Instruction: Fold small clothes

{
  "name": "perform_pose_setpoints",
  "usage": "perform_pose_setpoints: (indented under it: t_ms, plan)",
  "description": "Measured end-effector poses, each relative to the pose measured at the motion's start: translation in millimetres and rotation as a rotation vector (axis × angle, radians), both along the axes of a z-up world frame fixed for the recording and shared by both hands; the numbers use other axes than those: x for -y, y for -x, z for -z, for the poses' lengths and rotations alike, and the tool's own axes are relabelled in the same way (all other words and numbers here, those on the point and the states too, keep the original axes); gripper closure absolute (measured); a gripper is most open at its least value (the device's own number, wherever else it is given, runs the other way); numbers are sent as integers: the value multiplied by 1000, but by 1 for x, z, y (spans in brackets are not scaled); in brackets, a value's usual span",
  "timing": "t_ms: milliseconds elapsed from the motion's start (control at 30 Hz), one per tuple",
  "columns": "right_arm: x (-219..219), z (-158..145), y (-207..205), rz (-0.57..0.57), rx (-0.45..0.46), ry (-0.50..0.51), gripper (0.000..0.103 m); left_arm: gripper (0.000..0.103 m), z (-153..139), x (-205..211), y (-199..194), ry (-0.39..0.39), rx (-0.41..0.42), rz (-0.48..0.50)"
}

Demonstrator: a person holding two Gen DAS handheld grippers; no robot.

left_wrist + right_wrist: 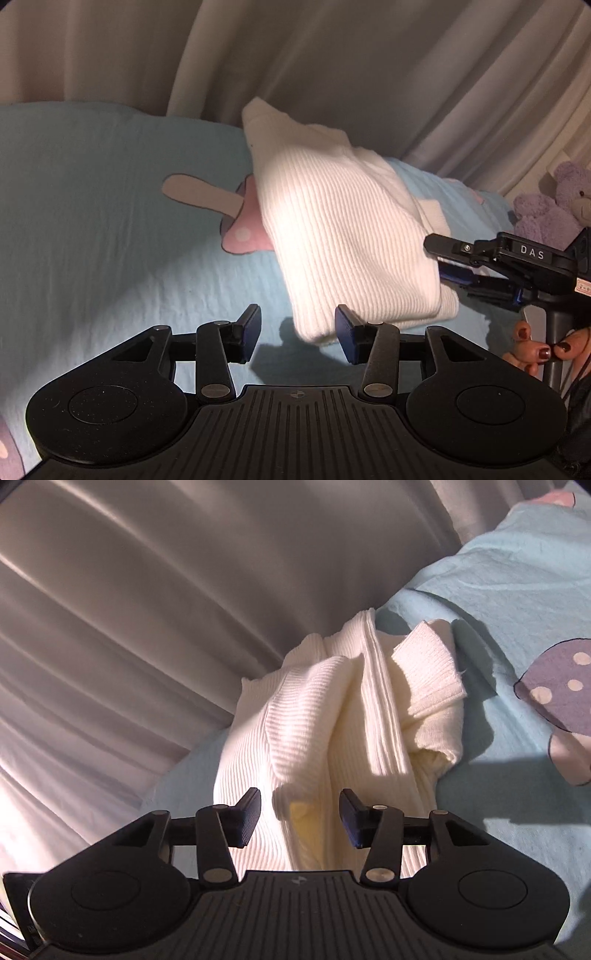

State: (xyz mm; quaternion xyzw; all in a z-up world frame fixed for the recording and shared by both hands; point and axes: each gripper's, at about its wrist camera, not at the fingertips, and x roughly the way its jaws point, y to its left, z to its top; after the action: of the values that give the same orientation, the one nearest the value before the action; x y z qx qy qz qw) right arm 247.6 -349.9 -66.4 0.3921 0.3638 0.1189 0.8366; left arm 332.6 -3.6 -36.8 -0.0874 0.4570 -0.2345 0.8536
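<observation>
Item 1, nearest: my left gripper [298, 338], jaws apart, nothing pinched; the garment's near corner lies just beyond the right pad.

Item 2: my right gripper [300, 818], jaws apart over the cloth, not clamping.

Item 3: white ribbed garment [343, 243], bundled in layers on the blue bedsheet [92, 229]; I judge it mostly folded, with tidying left.

Item 4, farthest: curtain [332, 55].

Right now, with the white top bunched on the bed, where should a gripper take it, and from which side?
Take the ribbed cuff sticking out of the white top. It is a flat, free flap with blue sheet showing around it, so jaws could probably close over its edge. Come from the mushroom-print side; the other side is thick, bunched folds.
</observation>
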Motion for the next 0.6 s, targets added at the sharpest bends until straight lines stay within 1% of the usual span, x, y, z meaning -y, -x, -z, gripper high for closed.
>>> perform_pose_setpoints:
  t_ms: [67, 133, 200, 233, 300, 333, 367, 400, 433, 500, 533, 600]
  plan:
    - [4, 7, -17, 6, -28, -52, 57, 53, 0, 0, -10, 2, 5, -56]
    - [4, 14, -31, 2, -48, -111, 58, 54, 5, 7, -18, -2, 6, -74]
    - [1, 16, -40, -5, -52, -150, 58, 54, 9, 18, -21, -36, 10, -55]
    - [-1, 17, -43, -9, -52, -156, 58, 54, 11, 22, -20, -38, 22, -34]
    - [-5, 15, -50, -24, -57, -159, 59, 54, 14, 28, -17, -33, 22, -5]
    - [-8, 12, -51, -27, -62, -134, 62, 53, 16, 30, -15, -26, 17, 9]
    - [-14, 5, -50, -33, -46, -76, 70, 53, 16, 32, -14, -30, 16, 15]
    - [-20, -1, -49, -49, -18, -26, 74, 53, 16, 34, -12, -41, 21, 20]
    - [-25, -6, -49, -67, -1, 18, 76, 53, 17, 35, -8, -56, 34, 27]
    - [-38, -9, -52, -103, -4, 85, 81, 52, 17, 40, -5, -73, 42, 45]
    - [-43, -10, -54, -109, -7, 113, 82, 52, 17, 42, -3, -75, 38, 52]
    - [-55, -14, -55, -109, 5, 201, 86, 51, 17, 46, 0, -81, 40, 56]
